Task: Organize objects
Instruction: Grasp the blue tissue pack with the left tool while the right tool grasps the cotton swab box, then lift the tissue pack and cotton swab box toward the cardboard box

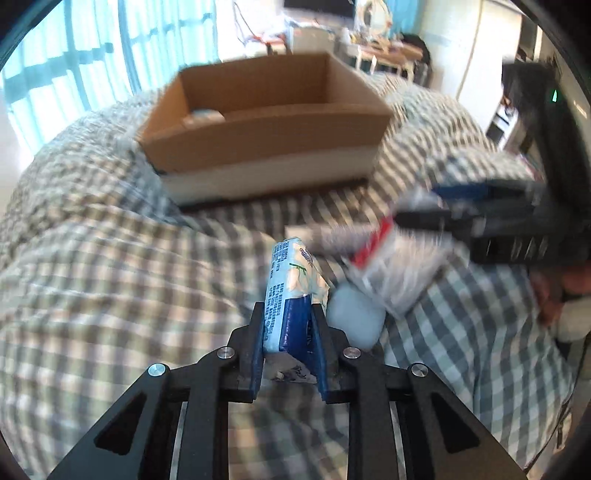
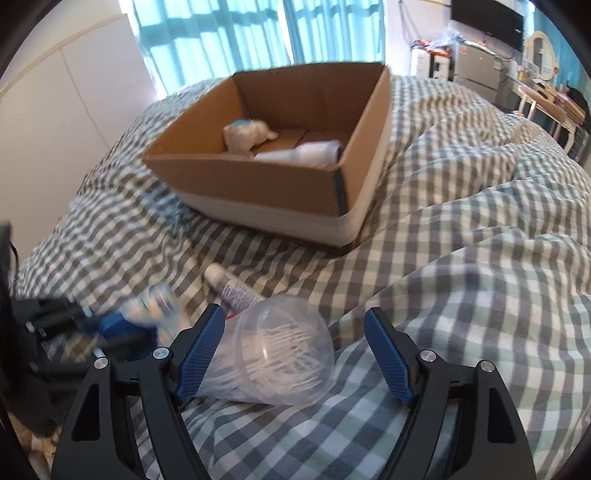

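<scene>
The left gripper (image 1: 288, 332) is pinched on a small blue and white packet (image 1: 291, 291), its blue pads pressed against both flat sides, and the packet stands on end between them, its top reaching past the fingertips. Just to the right of it a pale blue rounded thing (image 1: 354, 317) lies on the checked quilt (image 1: 110, 277); what it is cannot be told.

The right gripper (image 2: 295, 350) stands spread wide. A clear plastic tub of cotton swabs (image 2: 280, 354) lies on its side between the pads: it touches the pad on the left of the picture, while the pad on the right stands apart from it. In the left wrist view that gripper and the tub show only as a blur at the right edge. Just beyond the tub a white tube (image 2: 232, 288) lies flat on the quilt, its cap pointing away towards the box.

Further back an open cardboard box (image 2: 258, 177) sits on the quilt, a pale band running round its lower part. Inside it lie a crumpled white bundle (image 2: 247, 136) and a white bottle (image 2: 306, 151) on its side.

The quilt is rumpled and rises in folds to the right. Behind the bed are windows with light blue curtains (image 2: 229, 33), a white wall panel at the left, and at the far right a cluttered desk (image 2: 546, 99) and a dark screen on the wall.
</scene>
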